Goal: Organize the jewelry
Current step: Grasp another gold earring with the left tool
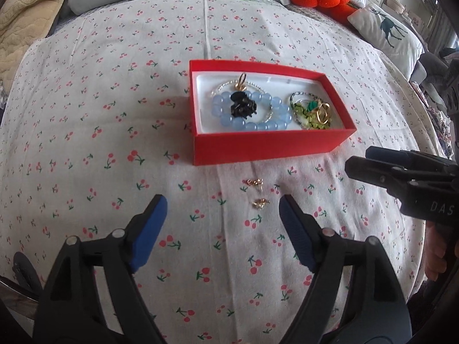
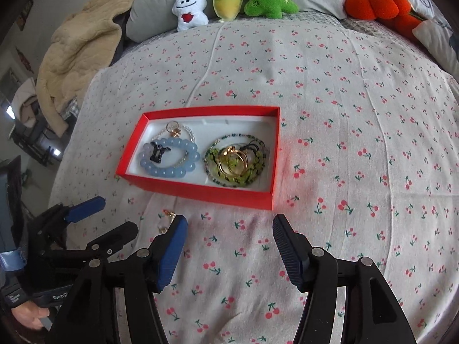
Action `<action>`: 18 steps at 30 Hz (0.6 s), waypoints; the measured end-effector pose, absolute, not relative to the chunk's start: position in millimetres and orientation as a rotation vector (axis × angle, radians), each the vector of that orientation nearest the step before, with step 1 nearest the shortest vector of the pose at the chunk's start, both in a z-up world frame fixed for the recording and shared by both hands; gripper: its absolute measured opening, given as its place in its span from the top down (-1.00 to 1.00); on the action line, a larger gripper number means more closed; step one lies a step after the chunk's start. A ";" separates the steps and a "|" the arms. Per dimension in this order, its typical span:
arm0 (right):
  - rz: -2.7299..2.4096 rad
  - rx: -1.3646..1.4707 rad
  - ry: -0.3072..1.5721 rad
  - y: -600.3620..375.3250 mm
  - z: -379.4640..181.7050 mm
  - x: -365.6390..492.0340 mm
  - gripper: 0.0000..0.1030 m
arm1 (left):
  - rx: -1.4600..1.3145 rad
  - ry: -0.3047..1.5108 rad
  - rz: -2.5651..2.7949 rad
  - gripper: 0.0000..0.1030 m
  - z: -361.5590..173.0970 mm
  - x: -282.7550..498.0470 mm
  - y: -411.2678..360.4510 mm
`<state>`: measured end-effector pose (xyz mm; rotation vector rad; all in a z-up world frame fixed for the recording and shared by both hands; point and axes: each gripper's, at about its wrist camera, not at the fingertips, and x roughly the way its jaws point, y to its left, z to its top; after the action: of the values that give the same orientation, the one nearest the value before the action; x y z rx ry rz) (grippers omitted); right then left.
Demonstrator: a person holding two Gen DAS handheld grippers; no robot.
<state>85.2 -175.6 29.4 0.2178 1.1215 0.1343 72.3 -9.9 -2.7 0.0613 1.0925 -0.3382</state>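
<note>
A red box [image 1: 258, 146] [image 2: 200, 193] with a white lining sits on the cherry-print bedsheet. It holds a blue bead bracelet [image 1: 275, 126] [image 2: 183, 172] with a black clip [image 1: 243, 106] [image 2: 159, 152], a green bead bracelet [image 1: 304, 114] [image 2: 252, 172] and gold rings [image 1: 322, 113] [image 2: 232, 160]. Two small gold earrings [image 1: 254, 183] [image 1: 260, 203] lie on the sheet in front of the box, just ahead of my open, empty left gripper [image 1: 222, 212]. My right gripper [image 2: 229, 229] is open and empty in front of the box; the earrings [image 2: 169, 215] sit by its left finger.
Plush toys [image 2: 226, 0] and an orange pumpkin cushion [image 2: 375, 0] line the head of the bed. A beige blanket [image 2: 77, 51] lies at the left, a deer-print pillow [image 1: 387, 28] at the right. Each gripper shows in the other's view: right [image 1: 401, 177], left [image 2: 86, 226].
</note>
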 end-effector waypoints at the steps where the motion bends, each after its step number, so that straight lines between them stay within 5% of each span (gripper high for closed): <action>1: 0.129 0.235 1.139 -177.3 25.0 81.9 -0.23 | 0.061 1.105 -0.342 -0.56 -6.7 70.3 -9.6; 14: 0.044 0.206 1.200 -202.4 -7.0 57.8 -0.23 | 0.163 1.068 -0.418 -0.56 -32.8 47.0 -24.8; 18: 0.040 0.202 1.213 -205.9 -11.9 55.2 -0.23 | 0.143 1.056 -0.477 -0.28 -32.3 45.4 -34.3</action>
<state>55.2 -205.9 -11.9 0.2020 1.2135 0.0398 45.4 -34.3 -32.3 0.1433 1.0555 -0.4766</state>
